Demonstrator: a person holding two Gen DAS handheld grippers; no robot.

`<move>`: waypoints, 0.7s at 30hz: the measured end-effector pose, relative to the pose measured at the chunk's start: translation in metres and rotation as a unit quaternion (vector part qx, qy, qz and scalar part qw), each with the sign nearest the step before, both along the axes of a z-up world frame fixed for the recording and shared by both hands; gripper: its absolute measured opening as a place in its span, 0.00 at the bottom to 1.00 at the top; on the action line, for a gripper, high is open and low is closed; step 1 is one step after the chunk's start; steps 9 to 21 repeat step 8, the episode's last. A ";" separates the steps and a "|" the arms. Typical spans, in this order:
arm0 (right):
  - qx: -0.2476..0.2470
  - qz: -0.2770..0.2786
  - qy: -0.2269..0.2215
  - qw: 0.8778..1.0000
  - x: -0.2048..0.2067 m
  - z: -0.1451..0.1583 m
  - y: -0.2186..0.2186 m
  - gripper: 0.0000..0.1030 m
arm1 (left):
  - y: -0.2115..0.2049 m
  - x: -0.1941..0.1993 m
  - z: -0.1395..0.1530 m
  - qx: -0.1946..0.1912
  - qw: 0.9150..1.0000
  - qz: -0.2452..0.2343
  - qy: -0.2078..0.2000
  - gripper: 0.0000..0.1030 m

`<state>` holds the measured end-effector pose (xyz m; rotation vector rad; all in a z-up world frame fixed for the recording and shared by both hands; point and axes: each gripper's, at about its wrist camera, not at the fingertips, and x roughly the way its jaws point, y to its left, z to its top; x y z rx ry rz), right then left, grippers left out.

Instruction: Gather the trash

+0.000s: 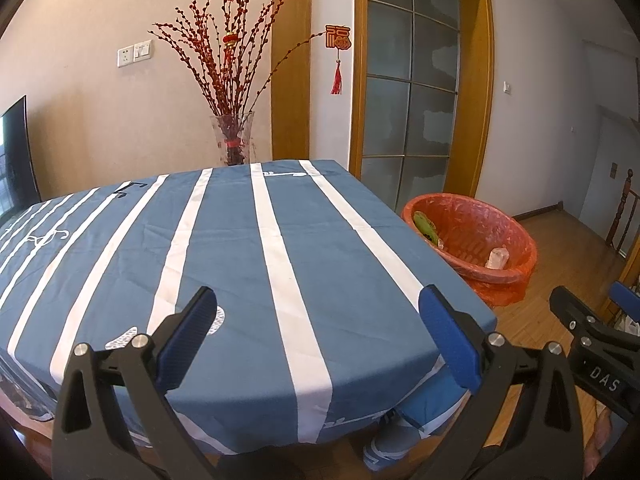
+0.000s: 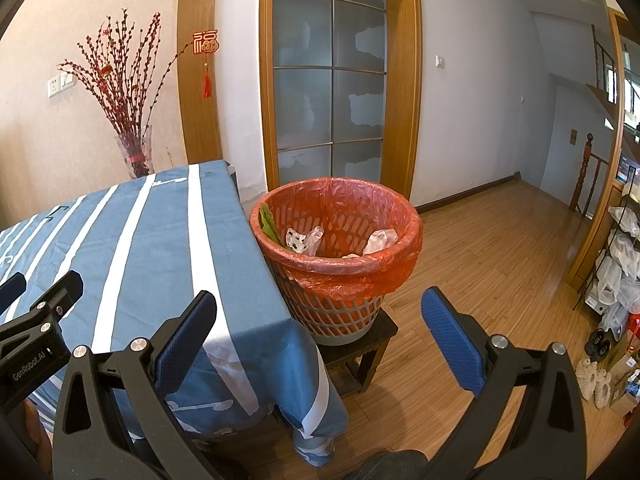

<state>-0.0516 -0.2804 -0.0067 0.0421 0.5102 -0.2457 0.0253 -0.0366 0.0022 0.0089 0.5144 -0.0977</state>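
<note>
A trash basket (image 2: 340,268) lined with a red plastic bag stands on a dark low stool (image 2: 372,340) against the table's right side. It also shows in the left wrist view as the basket (image 1: 472,240). Inside lie a green wrapper (image 2: 270,224), a spotted white bag (image 2: 302,240) and crumpled clear plastic (image 2: 380,240). My right gripper (image 2: 320,300) hangs open and holds nothing, just short of the basket near the table corner. My left gripper (image 1: 320,298) is open over the near edge of the blue striped tablecloth (image 1: 240,240), nothing between its pads.
A glass vase of red branches (image 1: 232,140) stands behind the table's far edge. A frosted glass door (image 2: 332,80) is behind the basket. Wooden floor (image 2: 500,260) stretches to the right, with a shelf of plastic bags (image 2: 616,264) and a stair post (image 2: 584,172).
</note>
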 end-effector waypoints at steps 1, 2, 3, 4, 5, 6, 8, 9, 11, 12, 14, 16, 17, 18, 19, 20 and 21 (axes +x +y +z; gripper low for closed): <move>0.000 0.000 0.000 1.000 0.001 -0.001 -0.001 0.98 | 0.000 0.000 0.000 0.000 1.000 0.000 0.001 0.96; 0.000 0.000 0.000 1.000 0.000 -0.001 0.000 0.98 | 0.000 0.000 -0.001 -0.001 1.000 0.000 0.003 0.96; 0.000 0.000 0.000 1.000 0.000 -0.001 0.000 0.98 | 0.000 0.001 -0.001 -0.001 1.000 0.000 0.004 0.96; 0.000 0.000 0.000 1.000 0.002 0.000 -0.001 0.98 | 0.000 0.001 -0.001 -0.002 1.000 0.000 0.005 0.96; 0.000 0.000 0.000 1.000 0.001 0.000 -0.001 0.98 | 0.000 0.002 -0.001 -0.002 1.000 0.000 0.006 0.96; 0.000 0.000 0.000 1.000 0.002 0.000 -0.002 0.98 | 0.000 0.002 -0.002 -0.002 1.000 0.000 0.006 0.96; 0.000 0.000 0.001 1.000 0.001 0.000 -0.001 0.98 | 0.001 0.001 -0.002 -0.002 1.000 -0.002 0.006 0.96; 0.000 0.000 0.001 1.000 0.001 0.000 -0.001 0.98 | 0.001 0.001 -0.002 -0.002 1.000 -0.002 0.006 0.96; 0.000 0.000 0.001 1.000 0.001 0.000 -0.001 0.98 | 0.001 0.001 -0.002 -0.002 1.000 -0.002 0.006 0.96; 0.000 0.000 0.001 1.000 0.001 0.000 -0.001 0.98 | 0.001 0.001 -0.002 -0.002 1.000 -0.002 0.006 0.96; 0.000 0.000 0.001 1.000 0.001 0.000 -0.001 0.98 | 0.001 0.001 -0.002 -0.002 1.000 -0.002 0.006 0.96; 0.000 0.000 0.001 1.000 0.001 0.000 -0.001 0.98 | 0.001 0.001 -0.002 -0.002 1.000 -0.002 0.006 0.96; 0.000 0.000 0.001 1.000 0.001 0.000 -0.001 0.98 | 0.001 0.001 -0.002 -0.002 1.000 -0.002 0.006 0.96; 0.000 0.000 0.001 1.000 0.001 0.000 -0.001 0.98 | 0.001 0.001 -0.002 -0.002 1.000 -0.002 0.006 0.96; 0.000 0.000 0.001 1.000 0.001 0.000 -0.001 0.98 | 0.001 0.001 -0.002 -0.002 1.000 -0.002 0.006 0.96; 0.000 0.000 0.001 1.000 0.001 0.000 -0.001 0.98 | 0.001 0.001 -0.002 -0.002 1.000 -0.002 0.006 0.96; 0.000 0.000 0.001 1.000 0.001 0.000 -0.001 0.98 | 0.001 0.001 -0.002 -0.002 1.000 -0.002 0.006 0.96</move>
